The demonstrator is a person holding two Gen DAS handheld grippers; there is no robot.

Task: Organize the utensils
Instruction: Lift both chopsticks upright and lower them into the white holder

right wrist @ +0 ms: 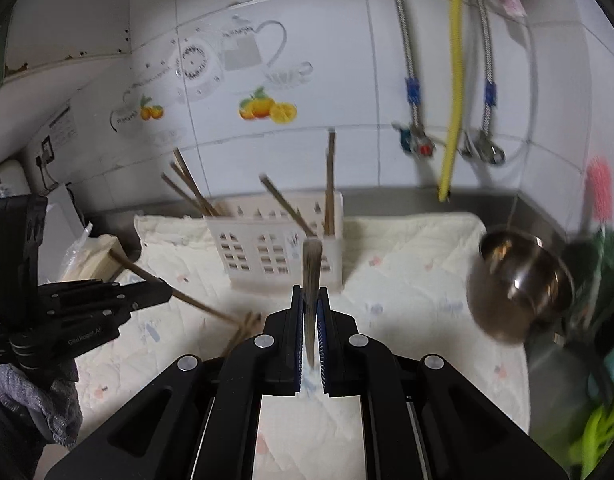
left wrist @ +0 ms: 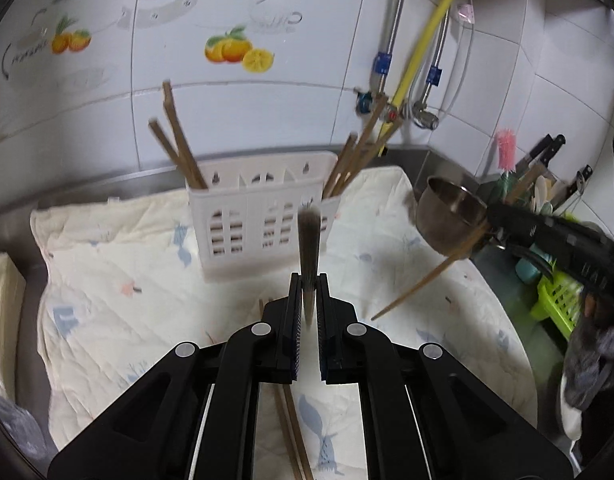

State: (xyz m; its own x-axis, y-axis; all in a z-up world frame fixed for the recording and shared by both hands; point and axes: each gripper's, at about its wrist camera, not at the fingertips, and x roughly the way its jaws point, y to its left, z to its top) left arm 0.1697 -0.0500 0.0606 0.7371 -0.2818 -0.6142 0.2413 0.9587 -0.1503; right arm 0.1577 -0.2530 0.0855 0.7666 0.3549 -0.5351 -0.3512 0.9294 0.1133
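We hold a gripper in each hand above a pale quilted cloth (left wrist: 107,280) spread over the steel counter, and each is pinched tight on a single chopstick. The left gripper (left wrist: 308,284) has its jaws pressed together on a chopstick (left wrist: 309,240) that points forward and up out of the pads, its blurred tip overlapping the front of the white rack (left wrist: 263,216) in the left wrist view. The right gripper (right wrist: 310,296) clamps its chopstick (right wrist: 311,272) the same way; in the left wrist view that stick slants down and to the left from the gripper, its tip above the cloth. The rack stands upright on the far part of the cloth, close to the tiled wall (left wrist: 287,112). It already holds chopsticks: a bundle (left wrist: 179,148) leaning left out of its left end, and another bundle (left wrist: 359,152) leaning right out of its right end. A few loose chopsticks (left wrist: 291,432) still lie on the cloth just beneath the left gripper. To the right, a steel bowl (left wrist: 451,216) appears tilted near the edge of the cloth, and beyond it sit a green basket (left wrist: 559,300) and a holder with black-handled knives (left wrist: 547,152). A grey glove (right wrist: 39,400) covers our left hand.
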